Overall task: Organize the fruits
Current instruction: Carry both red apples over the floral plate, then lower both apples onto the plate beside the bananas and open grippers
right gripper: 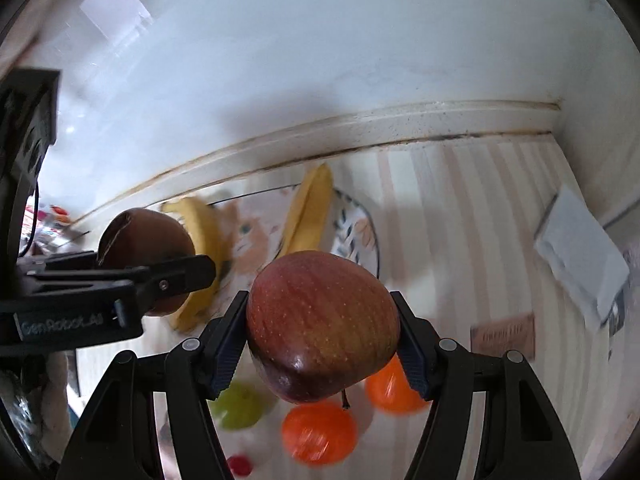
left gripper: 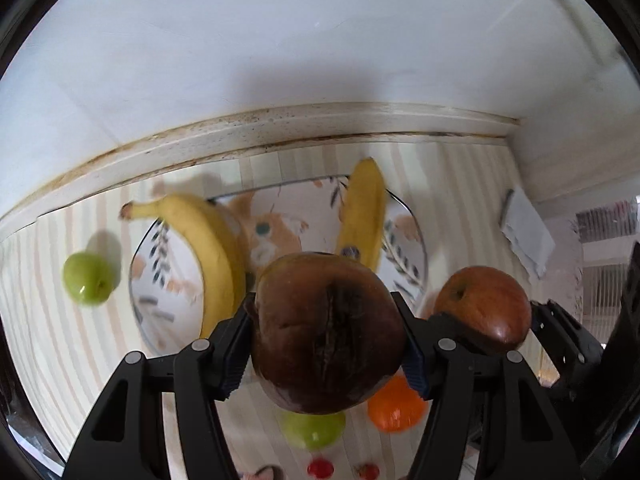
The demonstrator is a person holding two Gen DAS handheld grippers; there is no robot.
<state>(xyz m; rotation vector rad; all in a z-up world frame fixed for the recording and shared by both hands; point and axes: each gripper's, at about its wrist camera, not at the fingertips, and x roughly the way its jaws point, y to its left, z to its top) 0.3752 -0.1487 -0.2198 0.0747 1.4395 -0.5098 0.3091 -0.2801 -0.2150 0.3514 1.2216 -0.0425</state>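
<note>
Gripping dark bruised apple point(left gripper: 326, 336), left gripper point(left gripper: 326, 340) has pads pressed on both its sides, jaws about half spread. Right gripper point(right gripper: 322, 332) likewise clamps red apple point(right gripper: 320, 326), stem hanging below. Both apples held clear above striped counter point(left gripper: 60, 340). Ahead of both grippers: printed plate point(left gripper: 280, 216) with two bananas point(left gripper: 208, 248) across it. Green apple point(left gripper: 90, 278) left of left gripper. Beneath grippers: another green apple point(right gripper: 240, 406), two oranges point(right gripper: 318, 432), blurred.
</note>
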